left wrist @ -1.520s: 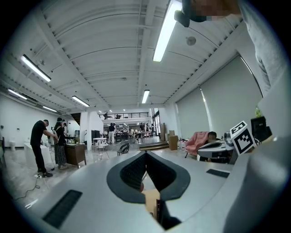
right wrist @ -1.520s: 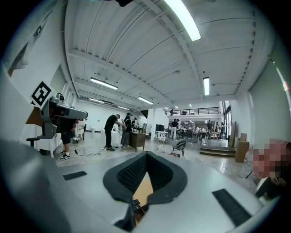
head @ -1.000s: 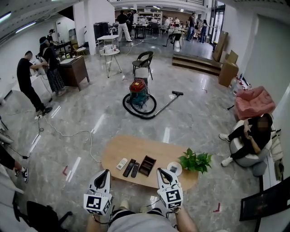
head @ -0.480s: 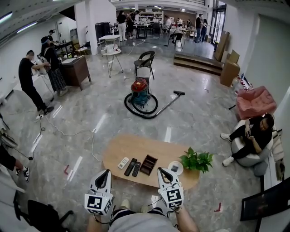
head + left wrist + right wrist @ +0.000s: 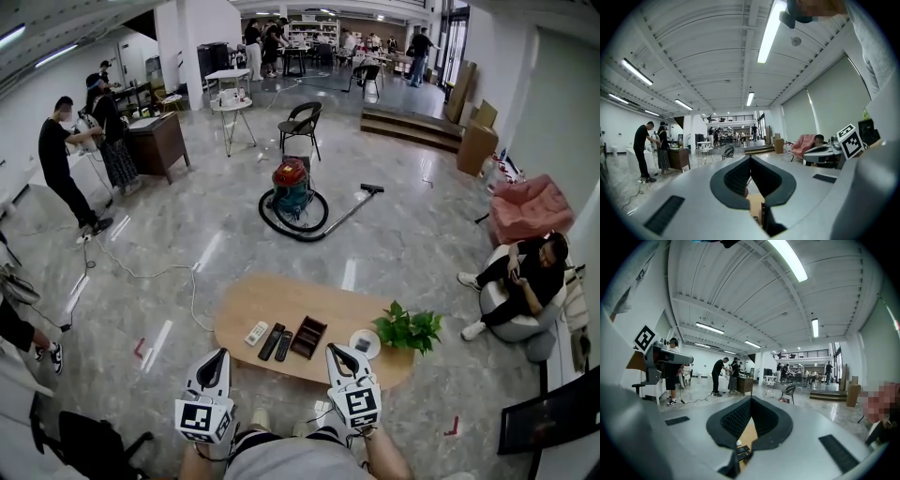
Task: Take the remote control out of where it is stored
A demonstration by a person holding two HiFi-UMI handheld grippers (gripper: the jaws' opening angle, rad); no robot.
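I hold both grippers side by side, low in front of my body, roughly level and pointing forward. My left gripper [image 5: 218, 357] has its jaws pressed together on nothing; my right gripper [image 5: 335, 352] is closed and empty too. My forearms [image 5: 386, 457] show just behind them.

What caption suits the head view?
Left gripper and right gripper, both shut, poised before a wooden table holding three remotes and tray.
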